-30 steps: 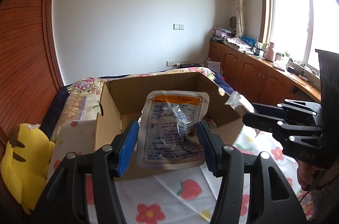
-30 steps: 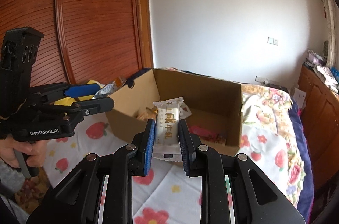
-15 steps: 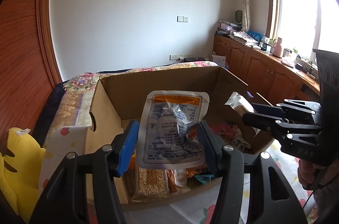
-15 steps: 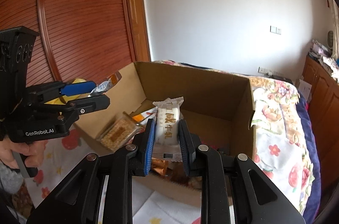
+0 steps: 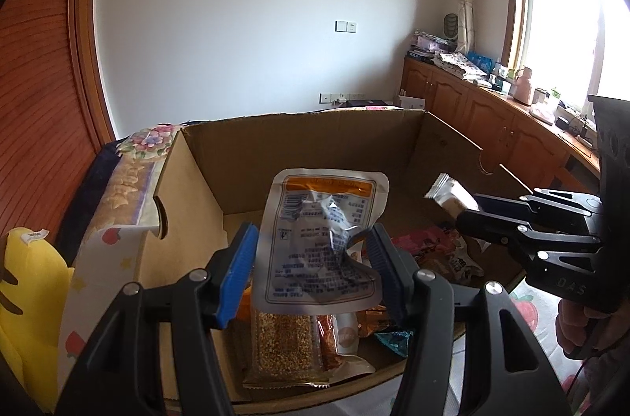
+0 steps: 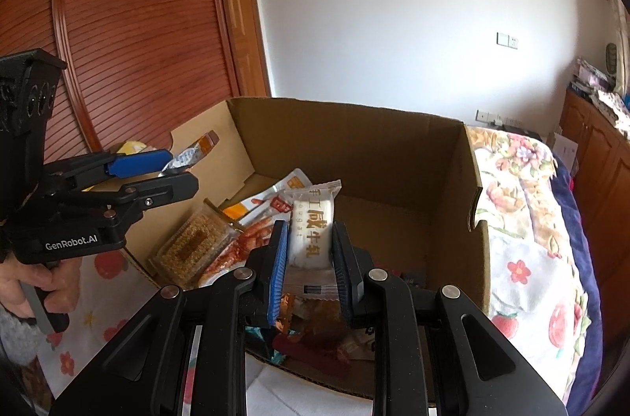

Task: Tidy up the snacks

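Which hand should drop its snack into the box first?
Either, probably; both hover above the brown cardboard box. Right gripper clamps a small white nougat bar; left gripper a crinkled silver pouch.

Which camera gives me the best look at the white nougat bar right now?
The right wrist view: the white nougat bar stands front-on between the right gripper's pads, label readable, over the cardboard box. The left wrist view shows only its end poking out of that gripper, side-on.

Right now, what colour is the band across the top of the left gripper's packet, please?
Orange band, clearest in the left wrist view.
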`<action>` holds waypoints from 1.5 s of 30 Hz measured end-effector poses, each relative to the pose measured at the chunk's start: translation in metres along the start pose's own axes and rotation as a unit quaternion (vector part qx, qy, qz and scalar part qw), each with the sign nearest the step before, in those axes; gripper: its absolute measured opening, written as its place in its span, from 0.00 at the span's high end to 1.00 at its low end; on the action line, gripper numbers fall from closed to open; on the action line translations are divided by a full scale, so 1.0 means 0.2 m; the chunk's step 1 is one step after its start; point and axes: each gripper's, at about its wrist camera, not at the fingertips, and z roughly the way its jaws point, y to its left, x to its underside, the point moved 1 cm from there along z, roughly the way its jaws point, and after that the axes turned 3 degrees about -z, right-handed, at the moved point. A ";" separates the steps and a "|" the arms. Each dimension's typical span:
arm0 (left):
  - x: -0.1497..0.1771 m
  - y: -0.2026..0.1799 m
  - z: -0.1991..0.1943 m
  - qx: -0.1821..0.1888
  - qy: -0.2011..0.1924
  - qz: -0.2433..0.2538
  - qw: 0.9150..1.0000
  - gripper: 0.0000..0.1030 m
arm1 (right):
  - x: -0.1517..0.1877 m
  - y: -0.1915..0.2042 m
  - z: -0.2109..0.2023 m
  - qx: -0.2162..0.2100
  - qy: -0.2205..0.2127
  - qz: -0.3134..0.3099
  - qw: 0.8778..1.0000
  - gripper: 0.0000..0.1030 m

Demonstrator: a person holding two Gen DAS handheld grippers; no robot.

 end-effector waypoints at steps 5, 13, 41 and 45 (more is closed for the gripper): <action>0.01 0.00 0.01 -0.010 0.003 0.001 1.000 0.42 | -0.01 0.00 -0.01 0.000 -0.002 0.007 1.000 0.74; -0.01 -0.03 -0.05 -0.020 -0.006 0.007 1.000 0.36 | 0.00 0.01 -0.07 0.003 -0.005 0.007 1.000 0.73; 0.24 -0.33 -0.93 -0.041 -0.057 0.037 0.997 0.35 | 0.24 0.38 -0.90 0.046 -0.045 0.016 0.998 0.70; 0.31 -0.37 -1.03 -0.044 -0.063 0.037 0.996 0.34 | 0.30 0.42 -0.99 0.052 -0.051 0.027 0.997 0.67</action>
